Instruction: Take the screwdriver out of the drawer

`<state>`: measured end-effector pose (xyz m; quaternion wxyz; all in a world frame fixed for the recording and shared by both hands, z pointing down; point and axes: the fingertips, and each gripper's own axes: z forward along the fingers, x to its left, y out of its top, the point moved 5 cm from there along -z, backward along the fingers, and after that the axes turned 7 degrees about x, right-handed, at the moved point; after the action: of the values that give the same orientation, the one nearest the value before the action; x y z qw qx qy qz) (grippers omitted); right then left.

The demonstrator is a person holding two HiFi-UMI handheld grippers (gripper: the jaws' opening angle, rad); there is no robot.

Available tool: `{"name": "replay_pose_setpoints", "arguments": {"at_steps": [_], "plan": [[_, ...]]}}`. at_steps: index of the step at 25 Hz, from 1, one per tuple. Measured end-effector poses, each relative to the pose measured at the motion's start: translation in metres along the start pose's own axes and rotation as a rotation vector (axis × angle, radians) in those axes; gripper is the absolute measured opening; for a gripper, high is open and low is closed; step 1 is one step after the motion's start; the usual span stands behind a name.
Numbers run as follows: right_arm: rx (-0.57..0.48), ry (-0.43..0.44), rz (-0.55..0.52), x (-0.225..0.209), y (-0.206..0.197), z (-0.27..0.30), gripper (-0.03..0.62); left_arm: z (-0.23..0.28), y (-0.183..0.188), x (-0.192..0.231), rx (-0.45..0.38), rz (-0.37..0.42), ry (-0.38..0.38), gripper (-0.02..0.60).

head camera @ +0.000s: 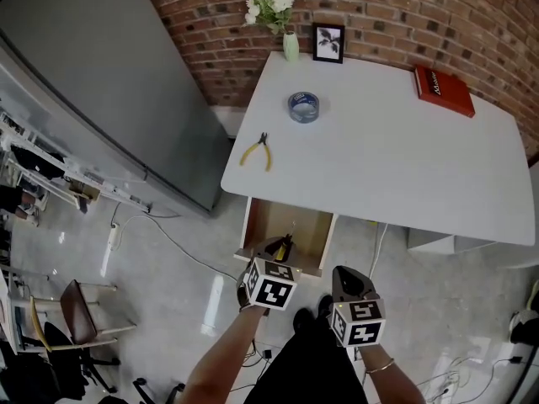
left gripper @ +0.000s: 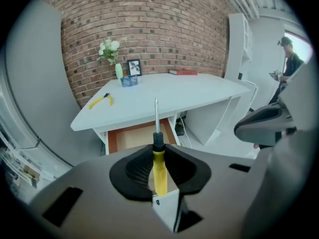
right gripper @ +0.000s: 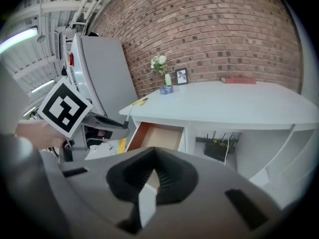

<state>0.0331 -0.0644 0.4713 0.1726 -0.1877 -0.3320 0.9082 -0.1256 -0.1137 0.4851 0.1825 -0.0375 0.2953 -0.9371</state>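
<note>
A screwdriver [left gripper: 159, 171] with a yellow handle, black collar and thin metal shaft is clamped by its handle in my left gripper [left gripper: 157, 146]; the shaft points up past the jaws. From the head view, that gripper [head camera: 282, 249] hangs over the front of the open wooden drawer [head camera: 310, 225] under the white table [head camera: 379, 167]. The drawer's floor looks bare. My right gripper [head camera: 347, 278] floats just right of the left one, in front of the drawer. Its jaw tips meet, with nothing between them [right gripper: 154, 151]. The right gripper view also catches the screwdriver [right gripper: 122, 143] beside the left gripper's marker cube.
On the table lie yellow pliers [head camera: 257, 151], a blue tape roll [head camera: 303, 106], a red book [head camera: 443, 91], a vase of flowers [head camera: 290, 45] and a photo frame [head camera: 328, 42]. A tall grey cabinet [head camera: 109, 91] stands left. Cables run over the floor. A person [left gripper: 289, 59] stands far right.
</note>
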Motion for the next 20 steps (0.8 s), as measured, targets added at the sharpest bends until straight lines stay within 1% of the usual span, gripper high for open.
{"name": "replay_pose_setpoints", "arguments": {"at_steps": [5,12,20], "plan": [[-0.027,-0.011,0.012,0.001,0.014,-0.027,0.002,-0.037,0.0,0.004,-0.041,-0.008,0.022,0.066],[-0.067,-0.019,-0.034,0.004,0.029,-0.054,0.002,-0.081,-0.003,0.013,-0.109,-0.111,0.028,0.066],[-0.113,-0.023,-0.05,0.007,0.046,-0.069,0.002,-0.115,-0.002,0.015,-0.171,-0.181,0.027,0.066]]}}
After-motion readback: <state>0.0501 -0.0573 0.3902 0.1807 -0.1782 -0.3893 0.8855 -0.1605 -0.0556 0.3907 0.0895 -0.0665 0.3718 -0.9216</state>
